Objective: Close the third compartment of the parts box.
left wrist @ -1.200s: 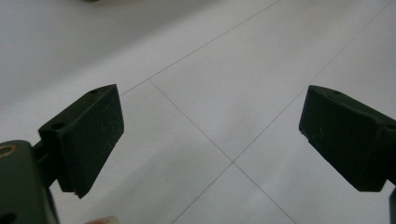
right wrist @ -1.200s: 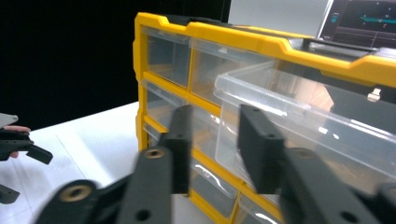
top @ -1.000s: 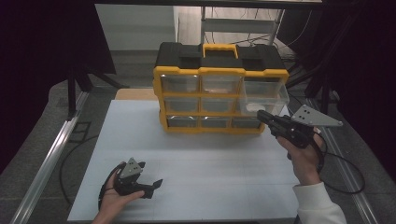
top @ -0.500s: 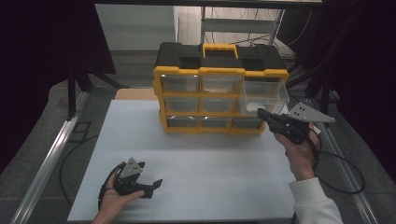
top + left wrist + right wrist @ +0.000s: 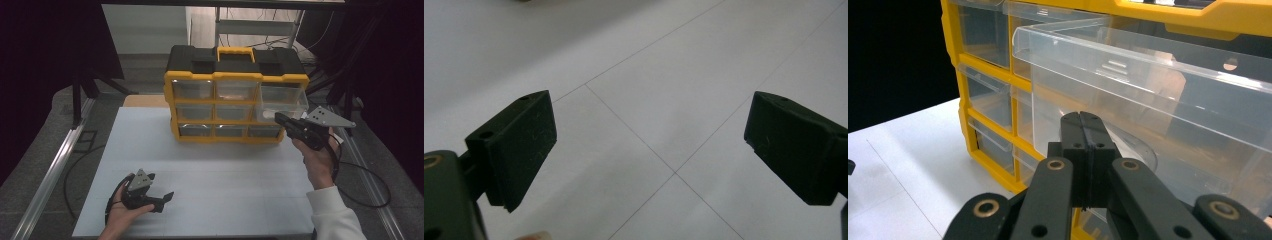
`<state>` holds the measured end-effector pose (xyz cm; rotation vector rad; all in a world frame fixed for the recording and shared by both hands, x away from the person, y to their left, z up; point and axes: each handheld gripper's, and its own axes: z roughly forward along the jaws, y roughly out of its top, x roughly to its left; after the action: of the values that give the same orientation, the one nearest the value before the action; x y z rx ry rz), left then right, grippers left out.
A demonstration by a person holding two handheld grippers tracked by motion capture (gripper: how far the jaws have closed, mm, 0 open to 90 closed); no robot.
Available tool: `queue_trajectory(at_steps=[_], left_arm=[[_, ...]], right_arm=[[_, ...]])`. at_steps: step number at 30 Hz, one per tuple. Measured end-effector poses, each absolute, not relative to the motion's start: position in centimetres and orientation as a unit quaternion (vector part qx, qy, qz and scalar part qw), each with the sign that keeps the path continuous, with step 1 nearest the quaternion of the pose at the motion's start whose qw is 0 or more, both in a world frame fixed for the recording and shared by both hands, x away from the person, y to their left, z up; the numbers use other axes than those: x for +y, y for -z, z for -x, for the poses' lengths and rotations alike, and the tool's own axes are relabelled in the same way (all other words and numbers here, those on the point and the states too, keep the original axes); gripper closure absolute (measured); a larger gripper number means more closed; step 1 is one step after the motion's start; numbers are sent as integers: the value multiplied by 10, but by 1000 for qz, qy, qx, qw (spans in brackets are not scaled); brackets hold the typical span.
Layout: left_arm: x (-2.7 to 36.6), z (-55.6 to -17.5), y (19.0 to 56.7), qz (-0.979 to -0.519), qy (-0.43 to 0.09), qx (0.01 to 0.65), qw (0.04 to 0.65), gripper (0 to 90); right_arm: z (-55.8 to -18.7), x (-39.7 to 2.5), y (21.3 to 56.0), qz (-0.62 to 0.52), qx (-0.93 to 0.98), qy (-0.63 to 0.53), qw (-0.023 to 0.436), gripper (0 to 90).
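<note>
**Right jaws closed at the big clear drawer**

White counter under me carries the yellow organizer at its far edge. I have the right gripper at the large clear drawer, which stands pulled out at the organizer's right end; its jaws are pressed together, empty, just before the drawer's front. My left gripper rests near the counter's front left, jaws spread wide over bare surface.

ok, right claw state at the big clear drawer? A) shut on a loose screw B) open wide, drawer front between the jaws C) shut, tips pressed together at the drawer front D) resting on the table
C: in the right gripper view the right claw has its jaws pressed together with no gap, tips against the front of the big clear drawer, which sticks out of the yellow organizer.
</note>
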<state>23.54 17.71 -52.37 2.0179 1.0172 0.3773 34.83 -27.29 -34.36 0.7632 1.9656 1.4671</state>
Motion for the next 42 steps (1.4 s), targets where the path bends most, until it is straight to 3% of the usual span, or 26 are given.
queue_trajectory(at_steps=[42], left_arm=[[179,-235,523,-802,-152,405,412,71]], right_arm=[[-381,-268,342,-324,718,-540,298,899]])
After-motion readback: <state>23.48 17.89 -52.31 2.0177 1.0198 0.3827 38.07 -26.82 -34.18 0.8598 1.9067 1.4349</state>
